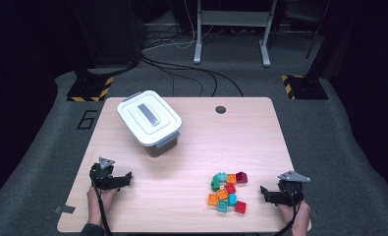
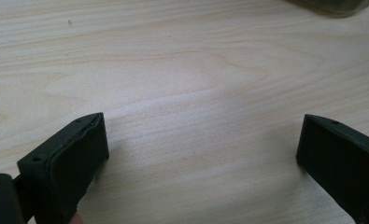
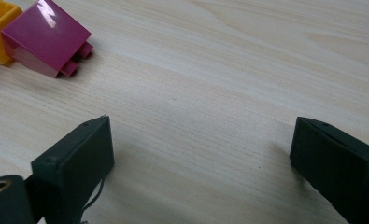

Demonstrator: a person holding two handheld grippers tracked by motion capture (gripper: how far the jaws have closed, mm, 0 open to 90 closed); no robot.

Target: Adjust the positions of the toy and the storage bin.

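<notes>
Pile of toy bricks (image 1: 227, 192) sits near the surface's front edge, toward the right corner. They look light, hard and slick, so pinch one across its flat sides. Right gripper (image 1: 264, 193) rests just beside them, spread wide and empty; left gripper (image 1: 126, 178) likewise near the front-left corner. Lidded box (image 1: 149, 122) sits well apart at the back left, with bare wood between.

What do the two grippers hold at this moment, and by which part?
Nothing is held. The left gripper and the right gripper both stand open over bare table; the blocks lie untouched.
</notes>
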